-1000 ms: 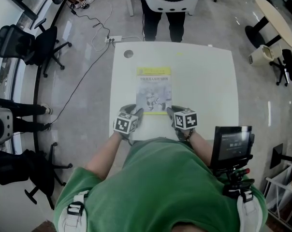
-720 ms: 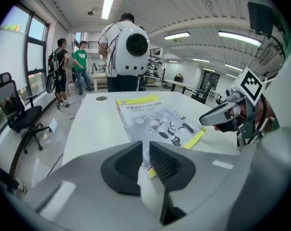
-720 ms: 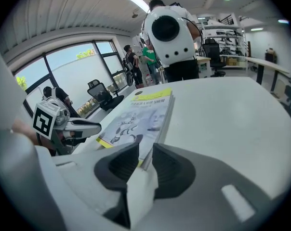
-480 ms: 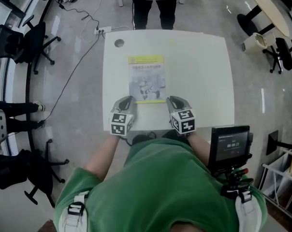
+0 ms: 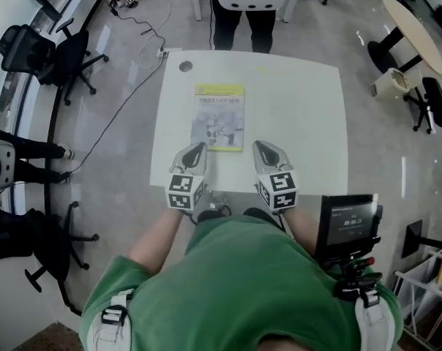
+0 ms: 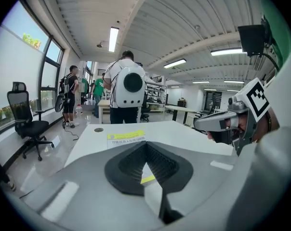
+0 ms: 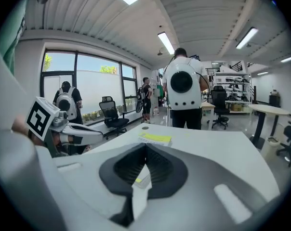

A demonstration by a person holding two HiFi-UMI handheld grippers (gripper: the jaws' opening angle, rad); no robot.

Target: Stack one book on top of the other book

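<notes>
Yellow-banded and grey, the book [image 5: 219, 117] lies flat on the white counter [image 5: 301, 123], upper centre of the head view, with its long axis running up the frame. Only one cover shows; whether a second book sits beneath it I cannot tell. Both grippers hang just below its near edge, apart from it. The left gripper [image 5: 194, 153] is under the lower left corner and slightly nearer; the right gripper [image 5: 263, 152] is off to the lower right. Both are pressed together on nothing, the right having just closed.

Glossy paper book [image 5: 219, 117], smooth matt table [image 5: 301, 123], polished floor [image 5: 382, 159]
</notes>
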